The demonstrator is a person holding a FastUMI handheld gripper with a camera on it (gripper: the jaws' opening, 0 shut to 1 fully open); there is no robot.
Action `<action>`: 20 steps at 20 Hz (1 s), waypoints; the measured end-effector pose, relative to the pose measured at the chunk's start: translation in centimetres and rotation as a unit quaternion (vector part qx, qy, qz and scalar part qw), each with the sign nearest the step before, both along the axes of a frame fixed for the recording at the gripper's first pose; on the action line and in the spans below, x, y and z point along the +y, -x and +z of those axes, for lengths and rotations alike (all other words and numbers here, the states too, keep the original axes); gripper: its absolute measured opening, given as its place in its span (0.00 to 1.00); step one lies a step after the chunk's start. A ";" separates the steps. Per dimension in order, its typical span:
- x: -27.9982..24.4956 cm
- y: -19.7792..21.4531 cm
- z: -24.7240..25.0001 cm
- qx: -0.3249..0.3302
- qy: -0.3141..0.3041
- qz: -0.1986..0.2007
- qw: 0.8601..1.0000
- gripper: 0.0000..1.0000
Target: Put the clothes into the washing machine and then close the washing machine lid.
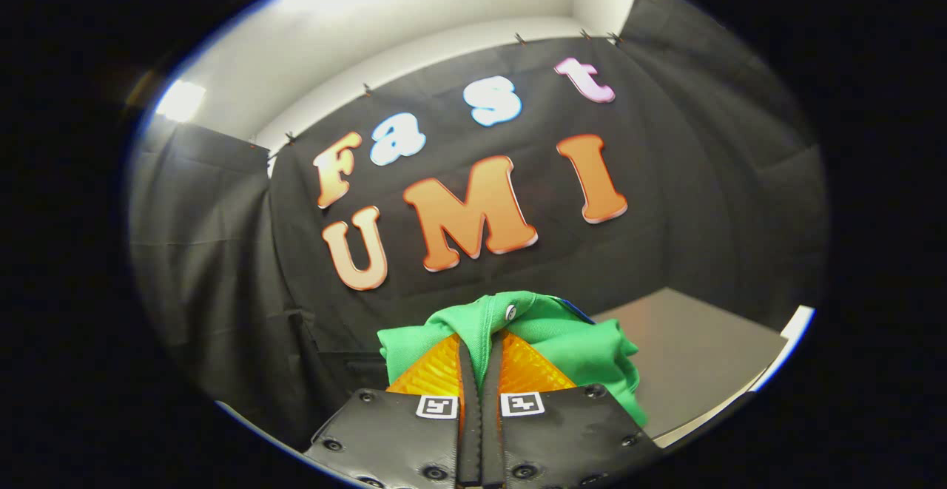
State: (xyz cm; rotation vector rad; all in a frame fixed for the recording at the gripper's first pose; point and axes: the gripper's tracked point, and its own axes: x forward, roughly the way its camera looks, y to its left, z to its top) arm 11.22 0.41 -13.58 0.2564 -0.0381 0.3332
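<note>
Gripper (481,341) clamped shut on bunched green garment (562,341), cloth pinched between orange fingers (436,371), its lower part hidden behind them, grey surface (688,348) beyond.

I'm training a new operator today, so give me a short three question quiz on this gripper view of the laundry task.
1. True or false: the tool is closed on a green garment.
2. Multiple choice: what colour are the finger pads? A) blue B) orange C) white
3. Short answer: what lies beyond the garment, ahead and to the side of the fingers?

Key
1. True: both fingers press on green cloth, which bunches over their tips.
2. B.
3. A flat grey surface with a pale edge, in front of the black cloth wall.
</note>
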 end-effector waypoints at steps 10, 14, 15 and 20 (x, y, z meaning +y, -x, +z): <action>1.2 7.3 5.0 -0.047 0.014 0.009 0.999 0.08; 4.6 8.9 7.1 -0.062 0.026 -0.006 0.998 0.08; 6.1 9.0 7.5 -0.064 0.032 -0.007 0.997 0.08; 15.3 8.5 8.7 -0.077 0.057 0.005 0.995 0.08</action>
